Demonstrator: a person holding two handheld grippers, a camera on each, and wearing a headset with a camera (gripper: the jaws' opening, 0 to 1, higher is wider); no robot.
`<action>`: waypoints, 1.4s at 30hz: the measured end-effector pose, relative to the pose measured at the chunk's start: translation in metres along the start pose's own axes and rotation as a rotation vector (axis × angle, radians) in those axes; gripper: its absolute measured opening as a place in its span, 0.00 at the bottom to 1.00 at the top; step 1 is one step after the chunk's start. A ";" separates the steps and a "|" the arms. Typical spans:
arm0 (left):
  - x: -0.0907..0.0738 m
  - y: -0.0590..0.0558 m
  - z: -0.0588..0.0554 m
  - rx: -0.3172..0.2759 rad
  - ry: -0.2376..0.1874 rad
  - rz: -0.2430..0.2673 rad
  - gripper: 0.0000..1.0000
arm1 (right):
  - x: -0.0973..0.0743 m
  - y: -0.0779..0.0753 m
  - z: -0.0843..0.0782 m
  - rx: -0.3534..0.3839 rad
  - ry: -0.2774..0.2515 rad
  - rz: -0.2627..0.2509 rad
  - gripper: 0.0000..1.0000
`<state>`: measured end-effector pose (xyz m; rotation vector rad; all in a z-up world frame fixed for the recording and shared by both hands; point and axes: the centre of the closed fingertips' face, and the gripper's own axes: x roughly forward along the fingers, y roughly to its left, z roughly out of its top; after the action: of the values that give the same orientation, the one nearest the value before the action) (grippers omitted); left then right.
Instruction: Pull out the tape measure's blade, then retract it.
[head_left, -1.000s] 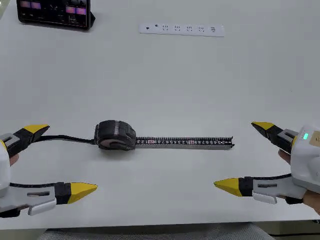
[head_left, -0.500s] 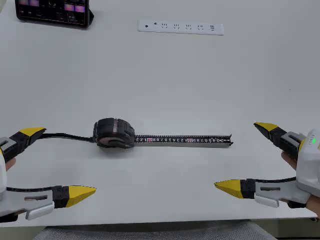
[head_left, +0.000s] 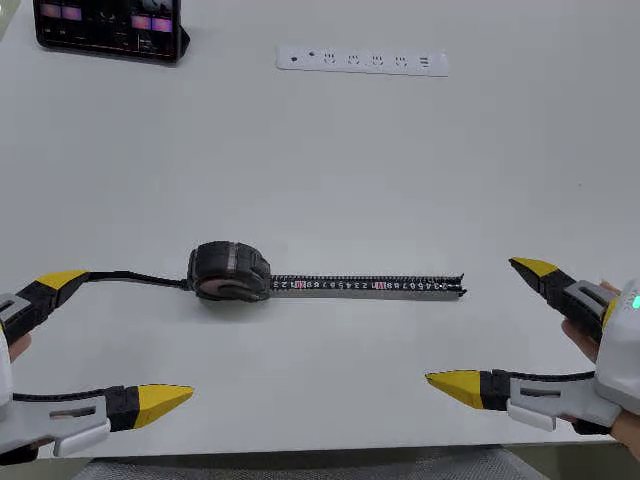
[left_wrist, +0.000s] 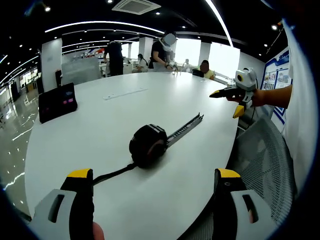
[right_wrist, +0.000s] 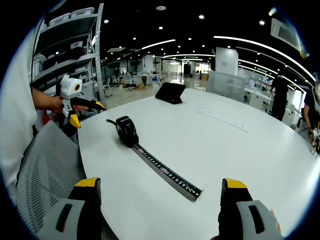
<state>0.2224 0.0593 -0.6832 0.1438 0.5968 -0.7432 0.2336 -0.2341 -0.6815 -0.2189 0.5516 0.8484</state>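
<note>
A black tape measure (head_left: 229, 271) lies on the white table (head_left: 330, 170), its blade (head_left: 366, 286) pulled out to the right and resting flat. A black strap (head_left: 135, 277) trails left from its case. My left gripper (head_left: 118, 337) is open at the near left edge, apart from the case (left_wrist: 148, 145). Over at the near right edge, my right gripper (head_left: 490, 325) is open, with the blade's end (right_wrist: 194, 193) lying ahead of it, untouched. Both hold nothing.
A white power strip (head_left: 361, 59) lies at the far side of the table. A dark tablet (head_left: 108, 26) stands at the far left. A mesh chair (right_wrist: 47, 175) sits at the table's near edge. People stand in the background (left_wrist: 162, 50).
Both grippers have drawn slightly back toward the near edge and outward. The tape measure and its extended blade lie as before.
</note>
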 end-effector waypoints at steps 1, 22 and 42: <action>0.000 0.001 0.000 -0.002 -0.002 0.004 0.99 | 0.000 0.000 0.000 0.008 -0.001 -0.001 0.99; -0.003 0.004 0.000 -0.007 -0.005 0.011 0.99 | -0.002 -0.005 -0.005 0.022 0.020 -0.016 0.99; -0.003 0.004 0.001 -0.015 -0.007 0.007 0.99 | -0.003 -0.003 -0.009 0.016 0.041 -0.015 0.99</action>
<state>0.2237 0.0635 -0.6810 0.1298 0.5950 -0.7319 0.2315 -0.2413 -0.6874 -0.2265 0.5944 0.8263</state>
